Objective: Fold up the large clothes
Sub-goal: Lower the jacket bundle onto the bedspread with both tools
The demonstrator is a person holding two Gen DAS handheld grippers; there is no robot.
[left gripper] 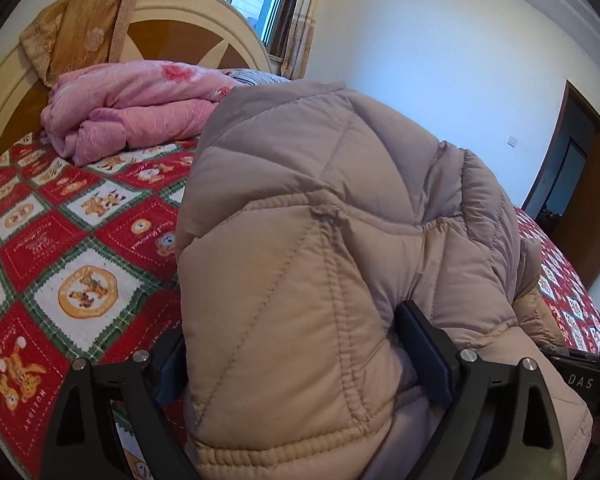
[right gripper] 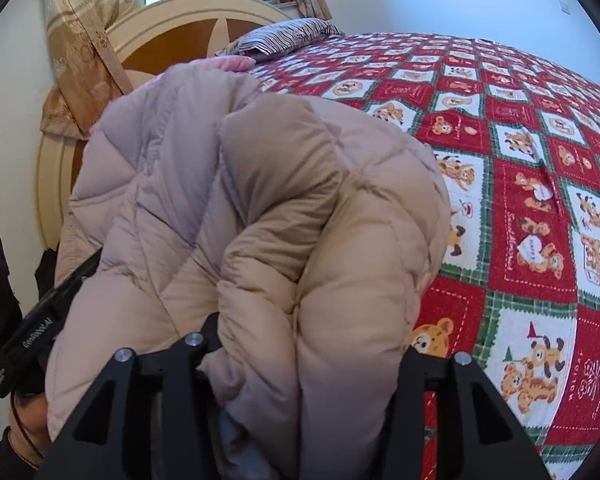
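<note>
Black gripper fingers frame the bottom of both wrist views, and a puffy beige quilted jacket [left gripper: 340,220] bulges up between them. On the left gripper [left gripper: 296,356] the jaws stand wide apart with a thick fold of the jacket filling the space between; the right-hand pad [left gripper: 424,356] lies against the fabric at a seam, while the left-hand finger is mostly hidden behind the padding, so I cannot say for sure that both pads press on it. It looks more like a loose straddle than a clamp.

The right gripper [right gripper: 312,344] has its jaws partly apart, and a rolled bulge of the same jacket [right gripper: 284,216] swells up through the gap. The finger tips are buried under the fabric here, so whether they pinch it or merely flank it cannot be told.

The jacket sits bunched in a heap near the edge of the bed, on a red, green and white quilt printed with teddy bears [left gripper: 80,248] [right gripper: 540,208]. Behind it, by the cream and brown headboard [left gripper: 204,28], lies a folded pink blanket [left gripper: 132,112], with a striped pillow [right gripper: 284,36] beside it. A gold patterned curtain [right gripper: 84,40] hangs at the window. At the left rim of the right wrist view the other black gripper body [right gripper: 32,336] shows beside the jacket.
</note>
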